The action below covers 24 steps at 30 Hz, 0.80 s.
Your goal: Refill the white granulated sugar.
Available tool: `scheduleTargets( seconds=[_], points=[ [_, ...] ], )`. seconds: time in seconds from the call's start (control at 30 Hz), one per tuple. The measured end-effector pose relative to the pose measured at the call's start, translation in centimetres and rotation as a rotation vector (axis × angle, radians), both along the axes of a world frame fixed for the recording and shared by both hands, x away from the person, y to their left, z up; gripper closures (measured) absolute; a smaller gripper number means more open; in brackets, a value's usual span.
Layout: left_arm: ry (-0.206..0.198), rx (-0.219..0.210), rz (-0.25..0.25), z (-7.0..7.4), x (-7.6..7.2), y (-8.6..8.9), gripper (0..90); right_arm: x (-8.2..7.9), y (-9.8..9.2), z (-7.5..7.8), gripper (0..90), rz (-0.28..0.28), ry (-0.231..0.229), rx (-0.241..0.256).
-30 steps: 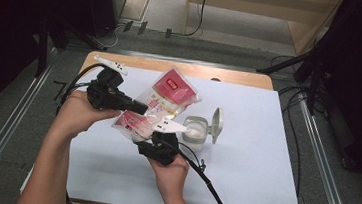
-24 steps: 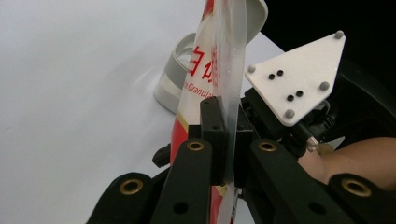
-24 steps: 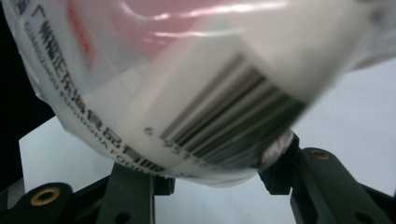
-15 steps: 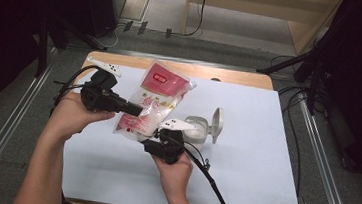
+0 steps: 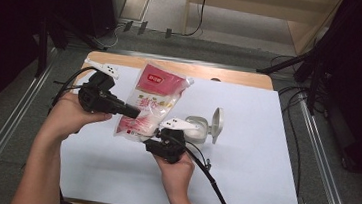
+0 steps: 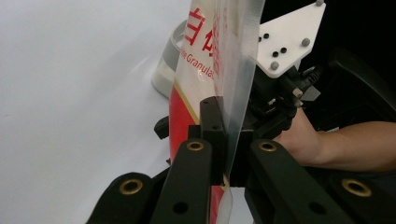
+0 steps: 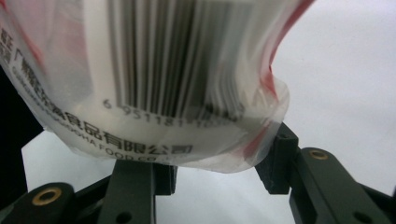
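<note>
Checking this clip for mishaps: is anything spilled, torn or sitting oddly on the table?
No spill or tear shows. The sugar bag is held off the table, its clear edge pinched in the left gripper, while the right gripper stands open under its sagging bottom. The small container sits with its flip lid open, upright on the white sheet.

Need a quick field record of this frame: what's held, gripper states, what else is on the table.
held item: sugar bag, red and clear, lifted off the table
left gripper: jaws shut on the bag's clear side edge
right gripper: jaws open, one each side of the bag's bottom end; contact cannot be told
container: clear, flip lid open, right of the bag on the white sheet
white plate: lies near the table's far left corner
bag orientation: tilted, spout corner toward the far side
</note>
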State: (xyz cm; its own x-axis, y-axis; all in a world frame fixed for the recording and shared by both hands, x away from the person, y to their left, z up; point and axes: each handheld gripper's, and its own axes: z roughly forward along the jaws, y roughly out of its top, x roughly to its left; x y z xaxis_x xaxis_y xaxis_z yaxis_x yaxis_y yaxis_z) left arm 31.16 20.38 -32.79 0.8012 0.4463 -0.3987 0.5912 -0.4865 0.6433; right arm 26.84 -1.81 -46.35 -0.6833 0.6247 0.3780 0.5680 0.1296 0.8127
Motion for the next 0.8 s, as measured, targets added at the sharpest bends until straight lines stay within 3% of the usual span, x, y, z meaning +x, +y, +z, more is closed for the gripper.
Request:
scheduleTargets(
  seconds=[0.13, 0.27, 0.53, 0.8],
  points=[
    [-0.003, -0.019, -0.011, 0.0, 0.1, 0.3, 90.0, 0.2, -0.3, 0.2, 56.6, 0.002, 0.025, 0.026],
    [-0.020, -0.019, 0.035, 0.1, 0.3, 0.5, 90.0, -0.1, -0.3, 0.5, 57.3, 0.010, -0.008, -0.005],
    [-0.062, -0.022, 0.087, 0.6, 0.4, 0.5, 90.0, 0.3, -0.5, 0.9, 58.5, 0.042, 0.005, 0.004],
    [-0.078, -0.066, 0.122, 0.9, 0.5, 1.1, 90.0, 0.3, -0.6, 1.0, 58.5, 0.082, 0.006, -0.009]
  ],
)
